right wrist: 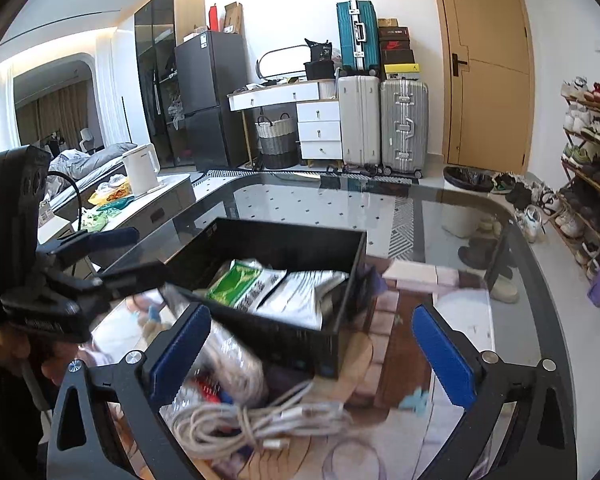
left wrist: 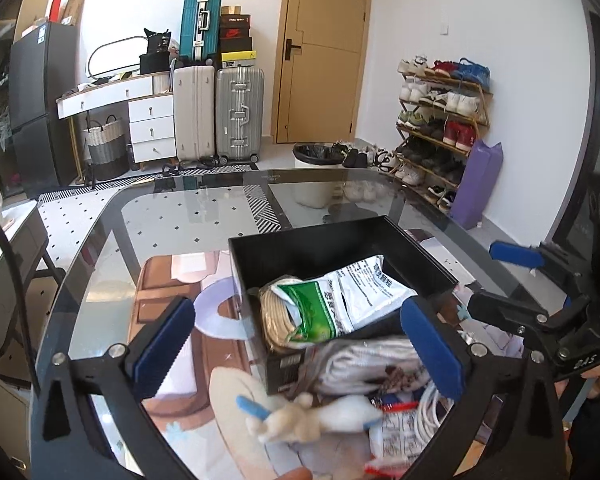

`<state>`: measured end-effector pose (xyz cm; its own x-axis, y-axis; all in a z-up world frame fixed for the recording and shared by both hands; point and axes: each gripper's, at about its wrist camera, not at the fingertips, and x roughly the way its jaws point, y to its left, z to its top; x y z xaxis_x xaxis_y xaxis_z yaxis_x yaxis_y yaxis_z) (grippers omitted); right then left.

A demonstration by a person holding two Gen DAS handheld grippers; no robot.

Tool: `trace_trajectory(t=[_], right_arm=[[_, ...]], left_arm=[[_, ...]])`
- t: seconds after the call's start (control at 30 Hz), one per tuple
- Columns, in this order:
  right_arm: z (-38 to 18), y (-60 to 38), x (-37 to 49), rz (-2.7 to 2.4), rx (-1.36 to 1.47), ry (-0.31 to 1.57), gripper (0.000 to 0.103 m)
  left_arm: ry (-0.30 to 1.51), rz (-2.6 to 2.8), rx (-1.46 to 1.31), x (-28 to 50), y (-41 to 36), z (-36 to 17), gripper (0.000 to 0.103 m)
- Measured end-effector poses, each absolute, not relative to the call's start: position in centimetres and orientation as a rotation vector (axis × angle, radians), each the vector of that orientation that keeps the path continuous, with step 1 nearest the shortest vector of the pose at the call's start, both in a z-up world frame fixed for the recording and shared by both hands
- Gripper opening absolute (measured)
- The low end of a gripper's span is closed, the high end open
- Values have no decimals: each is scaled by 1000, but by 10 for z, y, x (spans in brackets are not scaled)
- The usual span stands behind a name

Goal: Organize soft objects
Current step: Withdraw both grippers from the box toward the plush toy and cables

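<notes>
A black open box [left wrist: 416, 252] [right wrist: 340, 276] stands on the glass table. It holds a green-and-white packet [left wrist: 320, 312] [right wrist: 236, 280], a silver-white packet [left wrist: 374, 284] [right wrist: 300, 292] and a beige rope coil [left wrist: 274, 320]. In front of the box lie a white bundle [left wrist: 364, 364] [right wrist: 232, 360], a small plush toy [left wrist: 300, 420], red-printed packets [left wrist: 396, 428] and a coiled white cable [right wrist: 260, 420] [left wrist: 432, 404]. My left gripper [left wrist: 300, 352] is open above the pile. My right gripper [right wrist: 312, 356] is open just in front of the box; it also shows in the left wrist view [left wrist: 496, 280].
The glass table [left wrist: 204, 216] [right wrist: 452, 216] has a patterned rug below. Beyond it are suitcases [left wrist: 220, 112], a door [left wrist: 320, 48], a bin [left wrist: 316, 160] and a shoe rack [left wrist: 440, 120]. A side table with a kettle [right wrist: 140, 168] stands left.
</notes>
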<state>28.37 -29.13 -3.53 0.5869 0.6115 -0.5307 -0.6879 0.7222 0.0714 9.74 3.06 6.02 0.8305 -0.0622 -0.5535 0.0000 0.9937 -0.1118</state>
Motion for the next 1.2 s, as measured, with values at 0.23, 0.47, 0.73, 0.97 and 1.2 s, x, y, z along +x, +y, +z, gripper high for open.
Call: trace_trajectory(t=[0.23,0.47,0.73,0.97,1.2], right_arm=[[-46,-303,265,756,-160,585,102],[-53,-306,258,753,-194,619,102],[-55,-314,265,735,-189,667,102],[-58,-314,266,742,-204,692,102],[-67,-311,268,761,-225,727,102]], left_arm=[[598,-20,-99,77,35,52,103],[618,-20,-78,68,34,49,103],[630,-27,-76,67,33,46,103],[650,-38,-62,68,31,42,103],[676,-48,-39,69,30,38,103]])
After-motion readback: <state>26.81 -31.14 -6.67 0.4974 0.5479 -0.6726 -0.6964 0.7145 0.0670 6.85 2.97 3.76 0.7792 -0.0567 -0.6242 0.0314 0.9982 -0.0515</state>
